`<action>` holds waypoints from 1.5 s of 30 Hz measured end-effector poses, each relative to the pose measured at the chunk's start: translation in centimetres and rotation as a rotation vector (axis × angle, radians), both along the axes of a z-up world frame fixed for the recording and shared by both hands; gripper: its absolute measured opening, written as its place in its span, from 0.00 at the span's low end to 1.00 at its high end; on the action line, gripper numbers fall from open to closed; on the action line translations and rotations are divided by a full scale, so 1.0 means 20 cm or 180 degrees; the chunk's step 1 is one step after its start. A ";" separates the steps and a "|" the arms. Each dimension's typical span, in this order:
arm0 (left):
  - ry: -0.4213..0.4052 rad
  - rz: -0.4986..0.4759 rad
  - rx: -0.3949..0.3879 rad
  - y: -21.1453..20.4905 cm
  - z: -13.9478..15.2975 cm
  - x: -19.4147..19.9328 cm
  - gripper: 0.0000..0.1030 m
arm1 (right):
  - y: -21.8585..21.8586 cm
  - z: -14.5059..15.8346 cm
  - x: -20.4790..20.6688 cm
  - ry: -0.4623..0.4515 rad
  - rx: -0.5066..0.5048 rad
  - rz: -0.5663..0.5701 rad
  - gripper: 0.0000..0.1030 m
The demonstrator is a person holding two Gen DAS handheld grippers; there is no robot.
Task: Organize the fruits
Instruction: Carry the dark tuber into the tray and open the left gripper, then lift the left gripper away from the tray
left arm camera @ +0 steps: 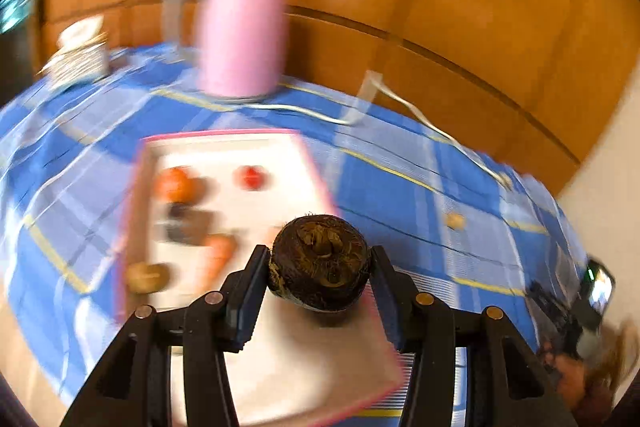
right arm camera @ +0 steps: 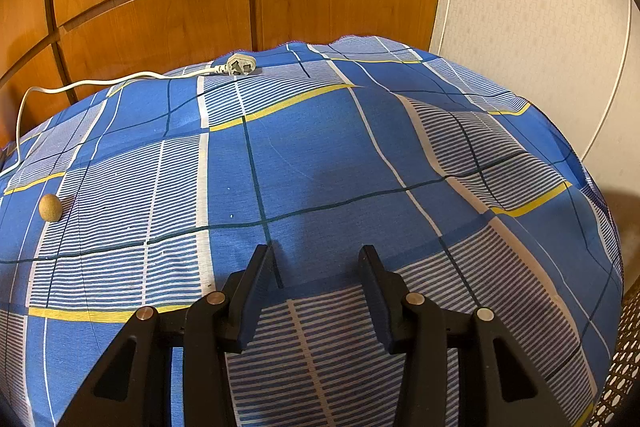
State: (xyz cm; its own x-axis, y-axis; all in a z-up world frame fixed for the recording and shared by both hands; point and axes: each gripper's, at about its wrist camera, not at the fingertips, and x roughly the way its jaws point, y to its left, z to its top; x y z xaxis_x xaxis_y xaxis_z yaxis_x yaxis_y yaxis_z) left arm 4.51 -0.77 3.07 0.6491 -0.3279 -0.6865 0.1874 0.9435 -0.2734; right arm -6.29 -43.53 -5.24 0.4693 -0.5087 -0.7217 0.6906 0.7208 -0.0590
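My left gripper [left arm camera: 319, 254] is shut on a dark brown, rough round fruit [left arm camera: 319, 263], held above the near right part of a white tray with a pink rim [left arm camera: 316, 171]. On the tray lie an orange round fruit [left arm camera: 176, 183], a small red fruit [left arm camera: 251, 177], a dark fruit [left arm camera: 188, 223], an orange elongated piece [left arm camera: 219, 255] and a tan round one [left arm camera: 147, 277]; all are blurred. A small tan round fruit [left arm camera: 455, 221] [right arm camera: 50, 207] lies alone on the blue checked cloth. My right gripper [right arm camera: 316, 254] hangs open over bare cloth, holding nothing.
A pink kettle [left arm camera: 244, 31] stands behind the tray, its white cord [left arm camera: 404, 103] running to a plug [right arm camera: 240, 66] at the table's far edge. A white box [left arm camera: 80, 55] sits far left. Wooden panels rise behind the table; the other gripper [left arm camera: 576, 311] shows at the right.
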 end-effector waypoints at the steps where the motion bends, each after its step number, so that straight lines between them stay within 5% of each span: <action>1: 0.0028 0.0123 -0.0032 0.07 -0.01 0.01 0.49 | 0.00 0.00 0.00 0.0002 -0.0003 0.0000 0.44; 8: 0.0212 0.0587 -0.0148 0.36 -0.09 0.04 0.49 | 0.00 0.00 0.00 0.0005 -0.0006 0.0000 0.44; 16: 0.0245 0.0457 -0.0230 0.23 -0.10 0.25 0.49 | 0.00 0.00 0.00 0.0004 -0.0005 -0.0001 0.44; 25: 0.0165 0.0383 0.0034 0.13 -0.14 0.44 0.55 | 0.00 0.00 0.00 0.0007 -0.0010 0.0000 0.44; 45: 0.0171 0.0783 0.0340 0.27 -0.16 0.01 0.57 | 0.00 0.00 0.00 0.0011 -0.0014 0.0001 0.44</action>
State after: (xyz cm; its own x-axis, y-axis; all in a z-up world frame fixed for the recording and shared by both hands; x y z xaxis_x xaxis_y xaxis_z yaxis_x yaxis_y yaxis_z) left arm 4.79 4.66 -0.23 0.6619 -0.0887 -0.7444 -0.0630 0.9829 -0.1732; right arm -6.28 -43.52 -5.28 0.4670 -0.5118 -0.7211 0.6902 0.7208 -0.0646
